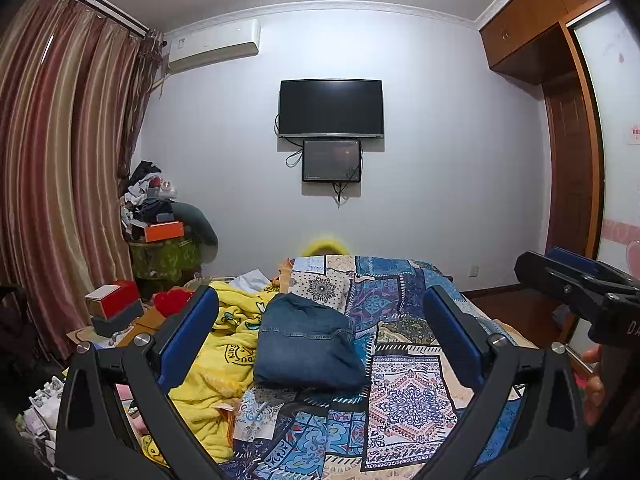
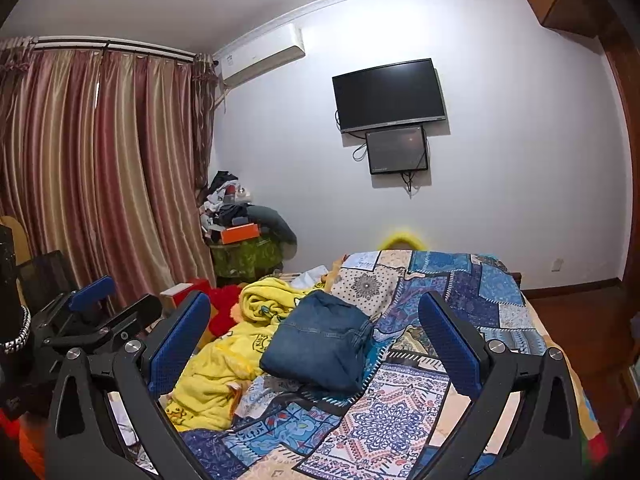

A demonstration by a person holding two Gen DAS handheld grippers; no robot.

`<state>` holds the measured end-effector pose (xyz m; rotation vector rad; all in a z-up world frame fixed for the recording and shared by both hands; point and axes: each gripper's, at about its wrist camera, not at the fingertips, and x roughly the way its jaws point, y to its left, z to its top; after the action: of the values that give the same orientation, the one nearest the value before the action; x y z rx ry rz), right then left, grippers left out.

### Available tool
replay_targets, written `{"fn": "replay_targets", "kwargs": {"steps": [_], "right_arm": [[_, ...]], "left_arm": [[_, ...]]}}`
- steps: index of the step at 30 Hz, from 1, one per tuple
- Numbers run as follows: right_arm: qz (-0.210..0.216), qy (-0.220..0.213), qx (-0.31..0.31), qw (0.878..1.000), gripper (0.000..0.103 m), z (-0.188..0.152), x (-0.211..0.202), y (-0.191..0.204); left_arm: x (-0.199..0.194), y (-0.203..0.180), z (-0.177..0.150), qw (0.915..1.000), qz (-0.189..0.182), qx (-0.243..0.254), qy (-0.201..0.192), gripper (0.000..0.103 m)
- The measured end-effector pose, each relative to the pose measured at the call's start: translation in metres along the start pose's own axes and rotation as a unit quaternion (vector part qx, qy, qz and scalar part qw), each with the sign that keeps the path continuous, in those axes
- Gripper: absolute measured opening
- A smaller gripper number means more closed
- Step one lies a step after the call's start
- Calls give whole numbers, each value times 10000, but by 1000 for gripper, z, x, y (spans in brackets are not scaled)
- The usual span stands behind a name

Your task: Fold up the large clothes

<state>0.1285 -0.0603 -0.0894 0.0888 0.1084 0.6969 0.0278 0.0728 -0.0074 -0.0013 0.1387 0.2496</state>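
While both grippers hang above the near end of the bed [image 1: 404, 392], a folded blue denim garment [image 1: 308, 348] lies on the patchwork bedspread, ahead of them and touching neither. Seen from the left gripper [image 1: 320, 332], its blue-padded fingers [image 1: 188, 336] stand wide apart and hold nothing; the denim appears between them, farther along the bed. Fingers of the right gripper [image 2: 316, 332] are likewise spread and empty. A crumpled yellow blanket [image 1: 224, 356] lies just beside the denim, on its left.
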Motion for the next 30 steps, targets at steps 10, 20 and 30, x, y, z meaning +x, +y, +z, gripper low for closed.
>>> {"fn": "replay_targets", "kwargs": {"steps": [10, 20, 30], "right_arm": [[-114, 0, -13, 9999, 103, 0, 0, -1], [-186, 6, -30, 9998, 103, 0, 0, -2], [-198, 33, -52, 9998, 103, 0, 1, 0]], "left_arm": [[-1, 1, 2, 9999, -119, -68, 30, 103], [0, 1, 2, 9994, -326, -85, 78, 103], [2, 1, 1, 9993, -343, -109, 91, 102]]}}
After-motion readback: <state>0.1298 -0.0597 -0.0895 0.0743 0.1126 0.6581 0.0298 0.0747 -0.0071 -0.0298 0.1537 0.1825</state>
